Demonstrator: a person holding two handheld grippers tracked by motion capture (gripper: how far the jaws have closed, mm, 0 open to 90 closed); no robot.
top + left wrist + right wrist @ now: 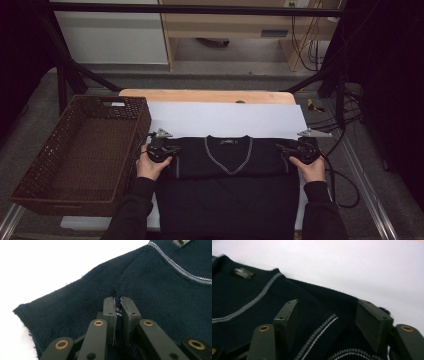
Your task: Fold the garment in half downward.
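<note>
A dark navy V-neck sweater (227, 156) with grey trim lies folded on a white sheet (225, 117). My left gripper (169, 149) sits at the sweater's left shoulder. In the left gripper view its jaws (117, 301) are pinched together on a raised fold of the knit (155, 282). My right gripper (286, 147) rests at the sweater's right shoulder. In the right gripper view its jaws (327, 312) stand apart, straddling the fabric (242, 297) and a folded sleeve with a striped cuff (322, 332); the pads do not press on it.
A brown wicker basket (142, 120) stands at the left, close to the left hand. The wooden tabletop (205, 95) shows beyond the sheet. Black frame bars and cables (345, 175) run along the right side.
</note>
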